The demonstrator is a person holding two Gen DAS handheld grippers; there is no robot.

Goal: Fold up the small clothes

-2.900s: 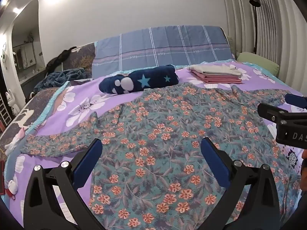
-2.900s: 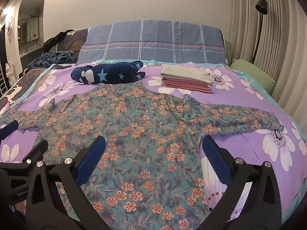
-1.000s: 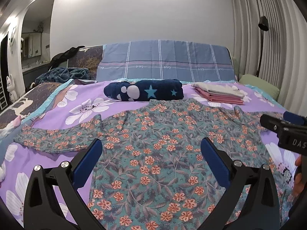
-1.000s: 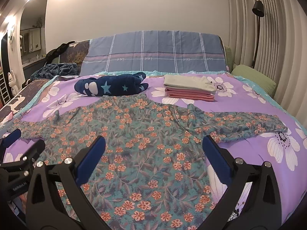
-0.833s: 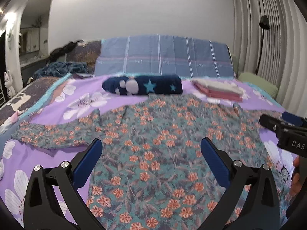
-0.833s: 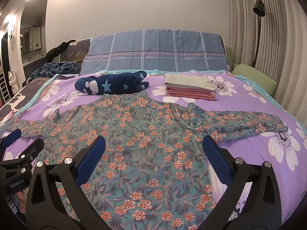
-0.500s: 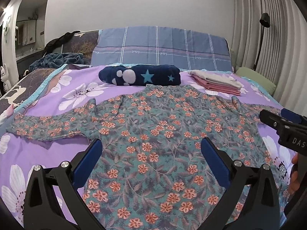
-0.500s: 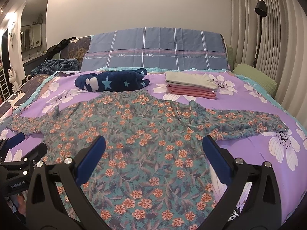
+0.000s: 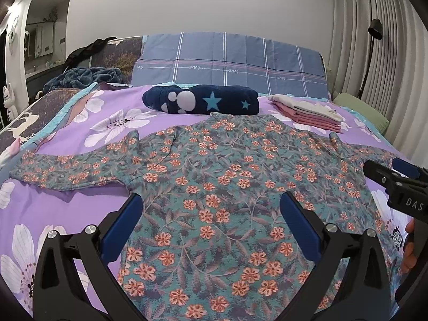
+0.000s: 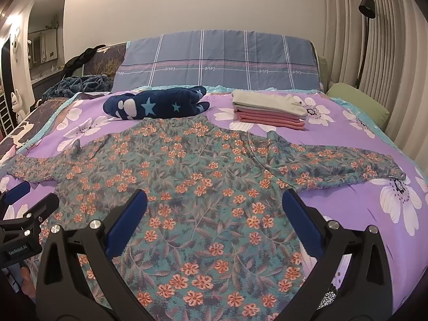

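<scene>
A teal long-sleeved top with orange flowers (image 9: 219,187) lies flat on the purple flowered bedspread (image 9: 67,208), both sleeves spread out to the sides; it also shows in the right wrist view (image 10: 203,187). My left gripper (image 9: 212,200) is open and empty, hovering over the top's lower left part. My right gripper (image 10: 215,195) is open and empty over its lower right part. The right gripper shows at the right edge of the left wrist view (image 9: 401,184). The left gripper shows at the left edge of the right wrist view (image 10: 24,214).
A folded navy star-print blanket (image 9: 203,103) lies just beyond the top's collar. A stack of folded pink and cream clothes (image 10: 267,108) sits at the back right. A blue plaid pillow (image 10: 216,61) leans on the headboard. A green pillow (image 10: 358,101) lies at the right.
Both grippers have shifted slightly over the top, the views tilting a little down and closer. The top has not moved and both grippers stay open.
</scene>
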